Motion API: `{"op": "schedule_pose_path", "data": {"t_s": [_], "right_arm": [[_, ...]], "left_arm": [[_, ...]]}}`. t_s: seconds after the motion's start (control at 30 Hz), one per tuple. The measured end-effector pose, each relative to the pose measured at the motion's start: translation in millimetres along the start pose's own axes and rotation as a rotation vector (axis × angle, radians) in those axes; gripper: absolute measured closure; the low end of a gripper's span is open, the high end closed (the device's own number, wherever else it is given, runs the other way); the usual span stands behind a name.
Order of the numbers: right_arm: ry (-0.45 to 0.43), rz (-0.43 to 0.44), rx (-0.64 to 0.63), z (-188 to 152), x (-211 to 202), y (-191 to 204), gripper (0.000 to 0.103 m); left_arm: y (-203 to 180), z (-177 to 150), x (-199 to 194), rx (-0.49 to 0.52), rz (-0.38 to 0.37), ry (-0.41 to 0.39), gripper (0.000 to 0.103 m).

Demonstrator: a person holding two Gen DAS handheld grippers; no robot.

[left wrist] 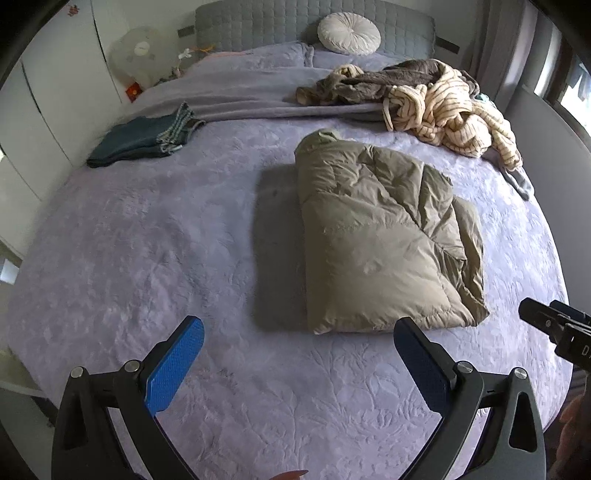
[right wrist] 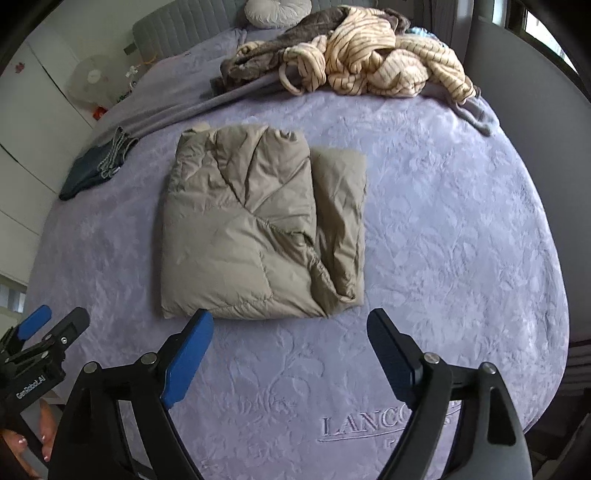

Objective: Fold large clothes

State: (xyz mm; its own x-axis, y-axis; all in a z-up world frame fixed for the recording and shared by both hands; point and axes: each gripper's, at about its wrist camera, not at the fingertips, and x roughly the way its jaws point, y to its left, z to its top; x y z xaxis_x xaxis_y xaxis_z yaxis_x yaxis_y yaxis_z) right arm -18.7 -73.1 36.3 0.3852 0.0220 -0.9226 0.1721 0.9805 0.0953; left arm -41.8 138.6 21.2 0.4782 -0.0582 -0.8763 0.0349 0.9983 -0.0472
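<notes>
A khaki puffer jacket (left wrist: 384,236) lies folded into a thick rectangle on the lilac bedspread (left wrist: 155,240); it also shows in the right wrist view (right wrist: 258,229). My left gripper (left wrist: 299,332) is open and empty, hovering over the bed just short of the jacket's near edge. My right gripper (right wrist: 290,325) is open and empty, its fingertips just in front of the jacket's near edge. The right gripper's body shows at the right edge of the left wrist view (left wrist: 554,328); the left gripper shows at the lower left of the right wrist view (right wrist: 37,339).
A heap of unfolded clothes, cream striped and brown (left wrist: 436,99), lies at the far right of the bed. A folded dark teal garment (left wrist: 144,136) lies at the far left. A round white cushion (left wrist: 349,31) leans on the grey headboard. A fan (left wrist: 136,55) stands by the white wardrobe.
</notes>
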Motion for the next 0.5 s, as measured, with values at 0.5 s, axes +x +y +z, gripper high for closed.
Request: {"op": "schedule_pose_path", "data": {"t_s": [0.5], "right_arm": [[-0.123,-0.022,-0.048,2.9,-53.4,-9.2,0.015]], "left_arm": [[-25.6,-0.4,-60.8,-0.006,0.026,-0.086,0.0]]}}
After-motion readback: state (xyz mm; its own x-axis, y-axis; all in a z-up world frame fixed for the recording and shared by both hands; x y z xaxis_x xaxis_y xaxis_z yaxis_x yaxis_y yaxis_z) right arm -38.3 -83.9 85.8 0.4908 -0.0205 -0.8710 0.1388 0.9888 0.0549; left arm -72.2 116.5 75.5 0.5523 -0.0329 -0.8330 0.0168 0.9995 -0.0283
